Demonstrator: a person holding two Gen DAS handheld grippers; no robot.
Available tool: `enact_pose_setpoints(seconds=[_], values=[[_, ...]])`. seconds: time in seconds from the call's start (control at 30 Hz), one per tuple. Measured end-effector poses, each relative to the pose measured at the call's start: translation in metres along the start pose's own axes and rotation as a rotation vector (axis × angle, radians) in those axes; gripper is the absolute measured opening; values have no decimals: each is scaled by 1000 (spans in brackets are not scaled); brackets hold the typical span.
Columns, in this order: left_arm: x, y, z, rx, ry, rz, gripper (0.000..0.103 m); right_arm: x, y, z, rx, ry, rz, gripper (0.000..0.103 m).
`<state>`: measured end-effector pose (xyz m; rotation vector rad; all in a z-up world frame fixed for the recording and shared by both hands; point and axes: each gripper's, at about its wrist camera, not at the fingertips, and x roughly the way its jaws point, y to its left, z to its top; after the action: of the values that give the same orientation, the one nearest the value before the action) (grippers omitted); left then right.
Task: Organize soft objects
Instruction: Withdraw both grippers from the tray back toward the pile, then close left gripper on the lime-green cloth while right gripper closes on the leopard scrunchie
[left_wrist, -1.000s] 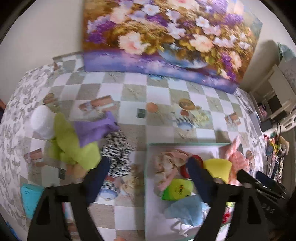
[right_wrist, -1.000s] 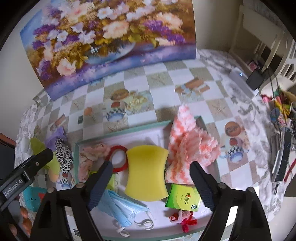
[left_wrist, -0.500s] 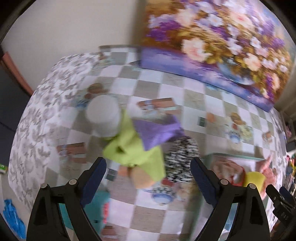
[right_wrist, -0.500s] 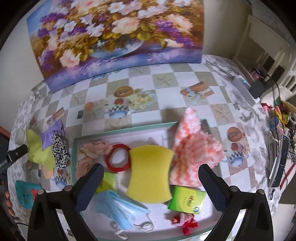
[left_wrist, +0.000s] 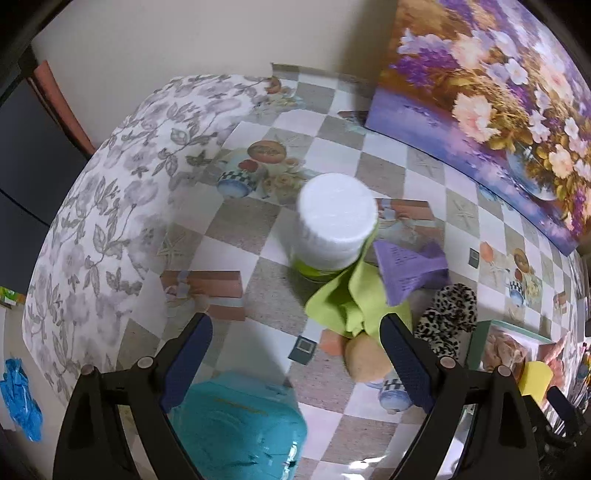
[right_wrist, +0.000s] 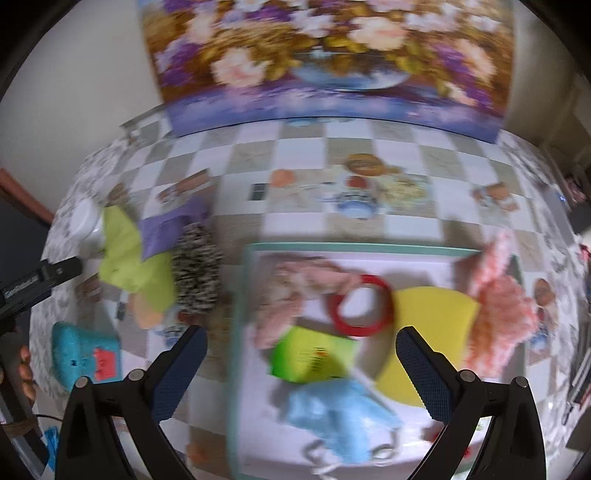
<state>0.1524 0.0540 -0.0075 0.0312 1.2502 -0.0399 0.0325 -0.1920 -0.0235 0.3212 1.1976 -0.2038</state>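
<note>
mostly checkered tablecloth (left_wrist: 258, 236), floral painting (left_wrist: 498, 92)

Bare tablecloth (left_wrist: 236, 225) left of white roll (left_wrist: 336, 218)

Both empty tools swung leftward: the left tool (left_wrist: 295, 360) off the tray (right_wrist: 236, 332), over the teal pouch (left_wrist: 236, 428).

My left gripper (left_wrist: 295, 356) points steeply down, its two blue-padded fingers (left_wrist: 186, 363) spread wide with nothing between them. My right gripper (right_wrist: 301, 369) tilts down the same way, jaws at full spread and gripping nothing. In the right wrist view my left gripper (right_wrist: 37, 282) shows at the left edge, and my fingers (right_wrist: 26, 369) curl around its handle.
</note>
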Motion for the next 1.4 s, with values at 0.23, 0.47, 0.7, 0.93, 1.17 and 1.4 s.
enact_pose_setpoints(seconds=[0.23, 0.47, 0.7, 0.93, 1.17, 1.4], values=[[14, 2, 3, -22, 30, -35, 92, 9, 32, 12, -72, -31, 27, 103], [30, -11, 8, -24, 50, -66, 92, 24, 47, 25, -109, -54, 59, 103], [43, -22, 11, -34, 58, -96, 92, 40, 63, 33, -161, -78, 92, 94], [55, -32, 10, -25, 66, -108, 91, 54, 74, 34, -196, -84, 112, 83], [68, -34, 12, -37, 74, -101, 85, 68, 72, 35, -181, -61, 133, 80], [82, -38, 13, -48, 89, -99, 85, 83, 77, 32, -198, -34, 134, 76]])
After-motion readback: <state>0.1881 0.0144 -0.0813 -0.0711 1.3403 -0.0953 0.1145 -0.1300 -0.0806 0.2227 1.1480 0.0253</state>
